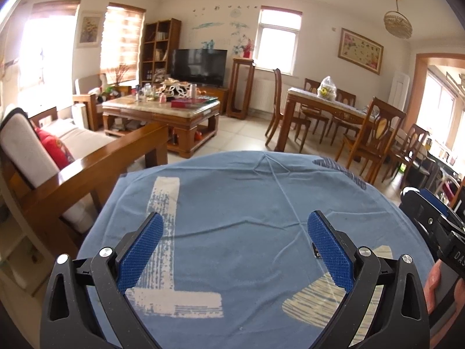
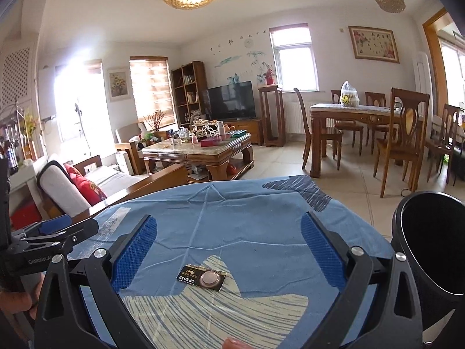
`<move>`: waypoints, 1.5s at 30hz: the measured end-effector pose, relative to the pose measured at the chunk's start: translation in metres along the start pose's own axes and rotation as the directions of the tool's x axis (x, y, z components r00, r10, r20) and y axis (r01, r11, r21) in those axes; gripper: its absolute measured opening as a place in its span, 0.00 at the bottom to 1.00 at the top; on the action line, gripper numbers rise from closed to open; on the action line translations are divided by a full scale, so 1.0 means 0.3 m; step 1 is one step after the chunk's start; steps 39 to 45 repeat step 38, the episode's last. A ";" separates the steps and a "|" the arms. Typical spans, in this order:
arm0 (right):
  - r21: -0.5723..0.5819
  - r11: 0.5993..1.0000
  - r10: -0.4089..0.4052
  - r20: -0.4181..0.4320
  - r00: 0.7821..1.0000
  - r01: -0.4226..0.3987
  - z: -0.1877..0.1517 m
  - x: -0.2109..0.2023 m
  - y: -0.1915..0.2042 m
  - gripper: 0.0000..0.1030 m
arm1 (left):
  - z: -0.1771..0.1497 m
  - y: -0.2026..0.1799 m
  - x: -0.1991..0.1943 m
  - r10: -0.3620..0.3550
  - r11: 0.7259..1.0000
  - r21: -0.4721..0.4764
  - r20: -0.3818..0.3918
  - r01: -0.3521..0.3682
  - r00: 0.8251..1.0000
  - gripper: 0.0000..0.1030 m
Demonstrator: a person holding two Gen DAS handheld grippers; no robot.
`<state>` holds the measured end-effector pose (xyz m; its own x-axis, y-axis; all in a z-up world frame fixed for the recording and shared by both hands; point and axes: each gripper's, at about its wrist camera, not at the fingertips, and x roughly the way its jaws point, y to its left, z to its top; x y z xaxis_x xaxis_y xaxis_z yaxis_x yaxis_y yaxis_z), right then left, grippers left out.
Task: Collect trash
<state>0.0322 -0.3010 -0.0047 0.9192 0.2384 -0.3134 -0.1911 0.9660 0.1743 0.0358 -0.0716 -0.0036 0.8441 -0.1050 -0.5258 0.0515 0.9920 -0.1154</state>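
Hovering right gripper [image 2: 229,241], jaws wide apart, empty, over battery pack [image 2: 202,278] lying flat on blue cloth [image 2: 247,218], between fingers. Likely pre-grasp step. Next: lower, pinch thin card edge, carry to black bin [image 2: 430,250] at right. Pack: small black card, silver coin cell, "CR2032". Left gripper [image 1: 235,232] also spread, empty, nearby.

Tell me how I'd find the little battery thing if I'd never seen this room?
Start at the blue cloth covering the near table, beside the black bin. On its pale striped patch, between the right gripper's open jaws, lies the battery card. It is a small dark card holding one silver coin battery, the only loose thing on the cloth.
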 end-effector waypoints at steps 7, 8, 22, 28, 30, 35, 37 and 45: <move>0.004 1.000 0.002 -0.002 1.000 -0.002 -0.006 -0.001 0.001 0.95 | -0.005 -0.001 -0.001 0.004 1.000 0.002 -0.002 -0.004 1.000 0.95; 0.005 1.000 0.003 -0.003 1.000 -0.003 -0.006 0.000 0.001 0.95 | -0.005 -0.001 0.000 0.005 1.000 0.002 -0.004 -0.005 1.000 0.95; 0.016 1.000 0.008 -0.013 1.000 -0.008 -0.038 0.012 0.013 0.95 | -0.008 0.010 0.002 0.006 1.000 0.002 -0.003 -0.006 1.000 0.95; 0.016 1.000 0.007 -0.013 1.000 -0.007 -0.037 0.012 0.015 0.95 | -0.009 0.011 0.002 0.007 1.000 -0.001 -0.004 -0.007 1.000 0.95; 0.017 1.000 0.007 -0.014 1.000 -0.006 -0.039 0.012 0.013 0.95 | -0.012 0.014 0.004 0.008 1.000 -0.004 -0.004 -0.008 1.000 0.95; 0.018 1.000 0.006 -0.017 1.000 -0.006 -0.042 0.014 0.010 0.95 | -0.018 0.026 0.013 0.018 1.000 -0.023 -0.018 -0.018 1.000 0.95; 0.018 1.000 0.006 -0.017 1.000 -0.006 -0.042 0.013 0.012 0.95 | -0.021 0.028 0.020 0.015 0.999 -0.028 -0.028 -0.016 1.000 0.95; 0.018 1.000 0.007 -0.017 1.000 -0.006 -0.041 0.014 0.011 0.95 | -0.021 0.029 0.022 0.018 0.999 -0.031 -0.030 -0.019 0.999 0.95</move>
